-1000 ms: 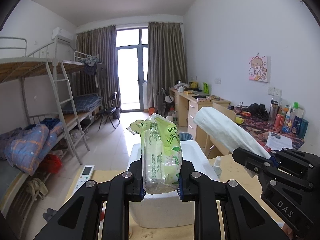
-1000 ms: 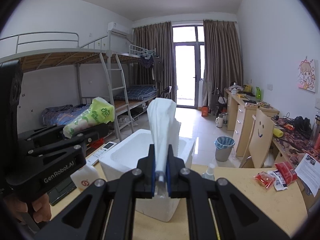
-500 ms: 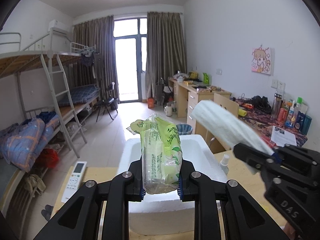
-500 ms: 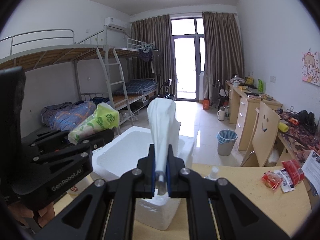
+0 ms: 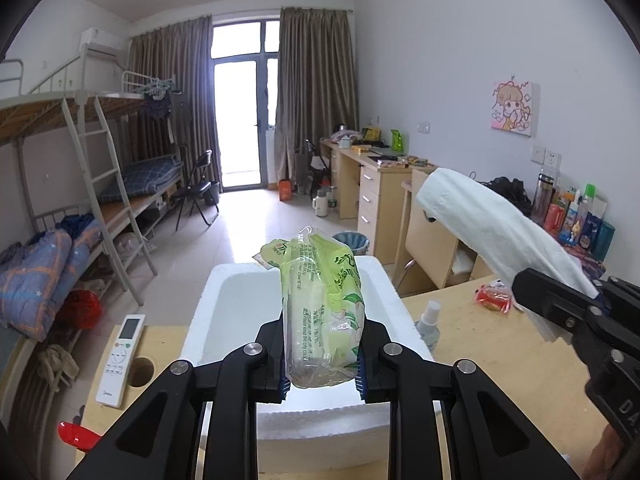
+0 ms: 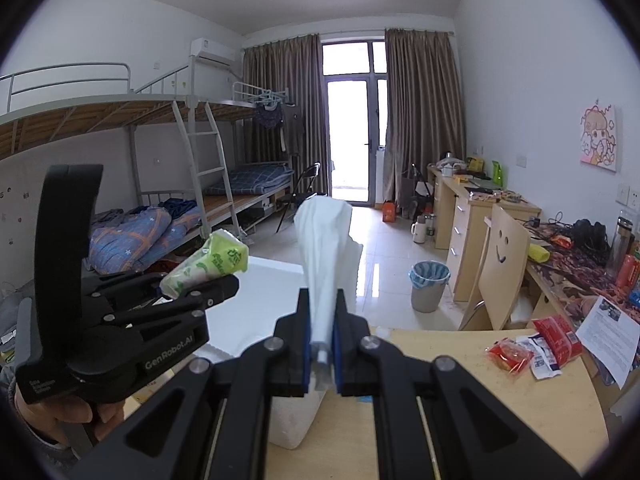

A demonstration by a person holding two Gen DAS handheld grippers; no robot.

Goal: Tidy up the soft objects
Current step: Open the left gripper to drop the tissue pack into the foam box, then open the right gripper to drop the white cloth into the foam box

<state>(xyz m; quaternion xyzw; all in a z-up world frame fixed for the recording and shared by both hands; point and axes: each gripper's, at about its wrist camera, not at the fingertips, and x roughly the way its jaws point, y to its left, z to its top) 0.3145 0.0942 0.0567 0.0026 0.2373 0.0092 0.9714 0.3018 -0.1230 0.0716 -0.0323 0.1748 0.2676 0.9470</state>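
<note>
Left gripper (image 5: 322, 366) pinches green tissue pack (image 5: 320, 312) upright, over the near rim of the white foam box (image 5: 224, 312). Right gripper (image 6: 322, 342) pressed tight on a white cloth (image 6: 326, 240), at 2 o'clock from the pack. Advice: carry each past the rim toward 12 o'clock, lower inside, then release; spray bottle (image 5: 428, 322) stands just beside the box.

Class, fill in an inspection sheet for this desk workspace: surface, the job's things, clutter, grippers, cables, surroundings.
Surface: wooden desk.
Job's things: green tissue pack, white cloth, white foam box.
Clutter: remote control, spray bottle, red snack packets.
Grippers: left gripper shut on the pack over the box; right gripper shut on the cloth.
Cables: nothing seen on this desk.
Surroundings: bunk beds, bin.
</note>
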